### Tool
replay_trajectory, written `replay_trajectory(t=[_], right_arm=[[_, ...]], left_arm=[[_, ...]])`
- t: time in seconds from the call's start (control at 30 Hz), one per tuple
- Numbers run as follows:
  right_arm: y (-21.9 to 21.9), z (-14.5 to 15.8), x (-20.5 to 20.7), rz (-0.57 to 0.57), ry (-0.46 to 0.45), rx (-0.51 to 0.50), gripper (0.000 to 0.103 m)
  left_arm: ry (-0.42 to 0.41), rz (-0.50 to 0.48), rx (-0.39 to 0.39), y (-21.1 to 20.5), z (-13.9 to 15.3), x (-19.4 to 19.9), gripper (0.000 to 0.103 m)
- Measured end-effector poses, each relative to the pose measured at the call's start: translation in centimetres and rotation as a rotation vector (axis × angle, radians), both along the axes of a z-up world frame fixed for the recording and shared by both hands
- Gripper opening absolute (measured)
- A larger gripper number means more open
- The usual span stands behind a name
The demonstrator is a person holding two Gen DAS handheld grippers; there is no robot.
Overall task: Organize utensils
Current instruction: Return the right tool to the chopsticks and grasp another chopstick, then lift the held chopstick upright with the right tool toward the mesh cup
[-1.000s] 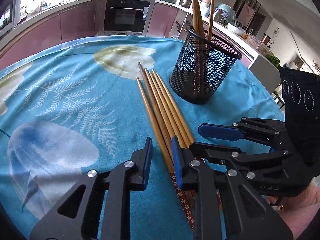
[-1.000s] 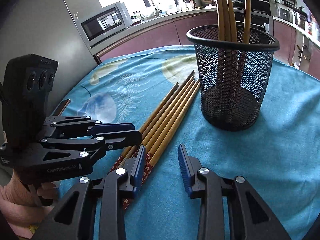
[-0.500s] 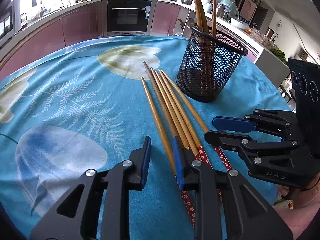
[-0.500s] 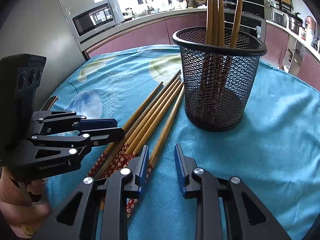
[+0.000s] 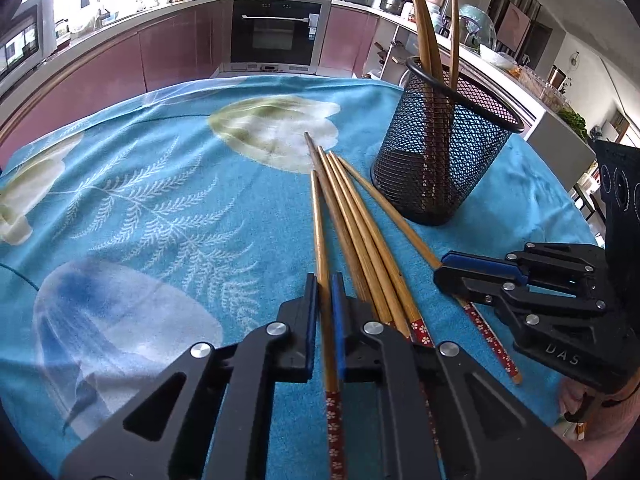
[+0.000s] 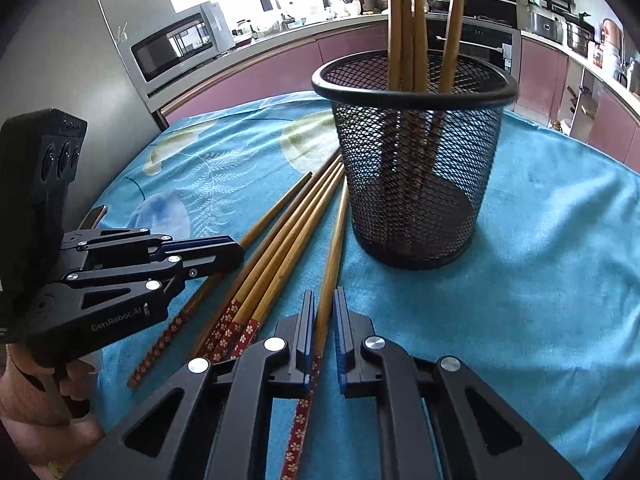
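Partly hidden chopsticks (image 5: 362,240), mesh holder (image 5: 436,160)

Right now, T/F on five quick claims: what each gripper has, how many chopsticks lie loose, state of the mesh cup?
1. The left gripper is shut on the leftmost chopstick of the row. True.
2. The right gripper is open and holds nothing. False: its jaws have just closed on the chopstick nearest the cup.
3. Five chopsticks lie on the blue tablecloth. True, counting the two gripped ones.
4. The black mesh cup lies on its side. False: it stands upright.
5. The cup is empty. False: several chopsticks stand in it.
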State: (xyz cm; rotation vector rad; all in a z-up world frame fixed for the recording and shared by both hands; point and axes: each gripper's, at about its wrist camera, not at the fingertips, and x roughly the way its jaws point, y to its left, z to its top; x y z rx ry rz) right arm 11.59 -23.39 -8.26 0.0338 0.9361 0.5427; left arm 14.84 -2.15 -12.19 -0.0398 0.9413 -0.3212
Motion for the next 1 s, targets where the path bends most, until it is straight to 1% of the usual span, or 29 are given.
replay_trajectory(t=[0.17,0.27,0.4,0.47,0.5,0.6,0.7,0.77,0.83,0.9,1.0], right_arm=[[-1.4,0.8,-1.1,0.018,-0.012,0.047,0.006],[-1.3,0.7,-1.3,0.044,-0.003,0.045,0.006],[-0.6,0.1,-1.1,0.065,0.016,0.016,0.006],[-0.2,0.1,-1.0,0.063,0.009,-0.009,0.009],[0.0,0.2,-0.9,0.06,-0.002,-0.025,0.009],[0.6,0.2,0.0,0.056,-0.016,-0.056,0.014],[1.2,0.1,0.8,0.06,-0.028,-0.076,0.014],[1.5,0.1,1.2,0.06,-0.031,-0.078,0.013],[1.6,0.1,1.2,0.062,-0.031,-0.076,0.007],[1.3,0.2,1.1,0.059,-0.027,-0.059,0.006],[0.8,0.6,0.6,0.059,-0.036,-0.032,0.006]], left_arm=[[-0.019,-0.032,-0.028,0.4,0.6,-1.7,0.008],[-0.015,-0.059,-0.04,0.5,0.6,-2.5,0.008],[-0.009,-0.09,-0.022,0.1,0.3,-2.9,0.008],[-0.007,-0.098,-0.017,0.0,0.3,-2.9,0.008],[-0.006,-0.103,-0.014,0.0,0.3,-2.9,0.01],[-0.004,-0.107,0.003,-0.1,0.1,-2.3,0.016],[0.003,-0.114,0.017,-0.4,-0.1,-1.6,0.017],[0.003,-0.118,0.025,-0.6,0.0,-1.3,0.016],[0.006,-0.116,0.028,-0.7,-0.1,-0.9,0.014],[0.006,-0.102,0.03,-0.8,0.0,-0.7,0.01],[0.004,-0.094,0.013,-0.6,0.1,-0.7,0.009]])
